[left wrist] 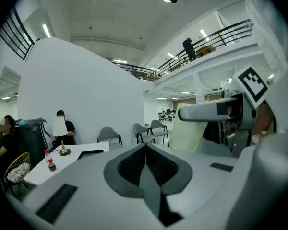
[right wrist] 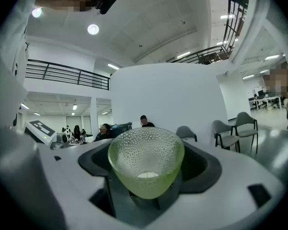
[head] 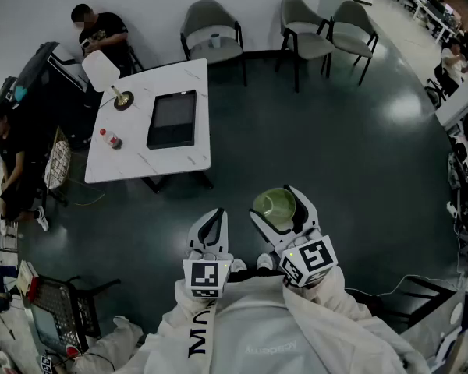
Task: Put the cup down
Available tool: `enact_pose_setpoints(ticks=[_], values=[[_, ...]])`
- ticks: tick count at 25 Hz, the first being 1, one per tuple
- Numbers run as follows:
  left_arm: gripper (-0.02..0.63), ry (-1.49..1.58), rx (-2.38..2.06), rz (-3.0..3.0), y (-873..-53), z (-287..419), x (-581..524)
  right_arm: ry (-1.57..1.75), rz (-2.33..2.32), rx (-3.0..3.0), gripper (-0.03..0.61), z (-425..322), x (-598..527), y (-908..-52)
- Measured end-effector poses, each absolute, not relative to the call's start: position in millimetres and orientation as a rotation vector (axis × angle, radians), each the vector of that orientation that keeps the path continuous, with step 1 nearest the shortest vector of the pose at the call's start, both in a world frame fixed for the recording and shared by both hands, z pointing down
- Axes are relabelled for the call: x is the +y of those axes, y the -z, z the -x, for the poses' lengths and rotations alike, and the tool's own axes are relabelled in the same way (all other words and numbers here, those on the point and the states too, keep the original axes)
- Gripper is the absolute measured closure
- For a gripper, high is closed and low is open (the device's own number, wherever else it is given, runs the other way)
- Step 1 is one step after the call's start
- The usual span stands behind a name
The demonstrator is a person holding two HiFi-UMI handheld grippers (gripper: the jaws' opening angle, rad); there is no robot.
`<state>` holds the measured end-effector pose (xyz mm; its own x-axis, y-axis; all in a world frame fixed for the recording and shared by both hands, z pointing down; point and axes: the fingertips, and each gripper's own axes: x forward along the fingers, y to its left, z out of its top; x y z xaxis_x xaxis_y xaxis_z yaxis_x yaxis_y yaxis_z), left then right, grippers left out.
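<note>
Dark, glossy floor (head: 335,146) fills the head view, and a white table (head: 179,158) stands on it as the landmark. On the table are a lamp (head: 105,72), a small bottle (head: 111,139) and a black rectangular box (head: 171,119). Grey chairs (head: 212,33) stand beyond the table along the wall.

The right gripper (head: 273,202) is held over the floor, well apart from the table on the wearer's side of it. Its jaws stand wide, one on each side of a pale green dimpled cup (head: 274,207), and clamp it in mid-air. The cup is upright with its mouth up and rests on no surface.

The left gripper (head: 212,215) sits just beside the right one, on the side nearer the table. Its jaws are pressed together with nothing between them, and the cup lies off to their right.
</note>
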<state>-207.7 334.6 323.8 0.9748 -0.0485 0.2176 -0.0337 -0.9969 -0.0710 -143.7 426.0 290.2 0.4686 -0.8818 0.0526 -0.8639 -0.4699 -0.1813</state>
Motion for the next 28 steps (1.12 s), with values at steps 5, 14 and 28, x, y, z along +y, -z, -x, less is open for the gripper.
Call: enact_pose_setpoints(ticks=[5, 14, 28], values=[[0.598, 0.339, 0.064, 3.049, -320, 202, 336, 0.209, 2.586, 1.543, 0.179, 137, 428, -284], [0.598, 0.359, 0.06, 3.035, -325, 187, 350, 0.207, 2.576, 1.566, 0.179, 125, 438, -287], [0.598, 0.337, 0.048, 3.027, -333, 154, 380, 0.206, 2.559, 1.557, 0.179, 97, 469, -298]])
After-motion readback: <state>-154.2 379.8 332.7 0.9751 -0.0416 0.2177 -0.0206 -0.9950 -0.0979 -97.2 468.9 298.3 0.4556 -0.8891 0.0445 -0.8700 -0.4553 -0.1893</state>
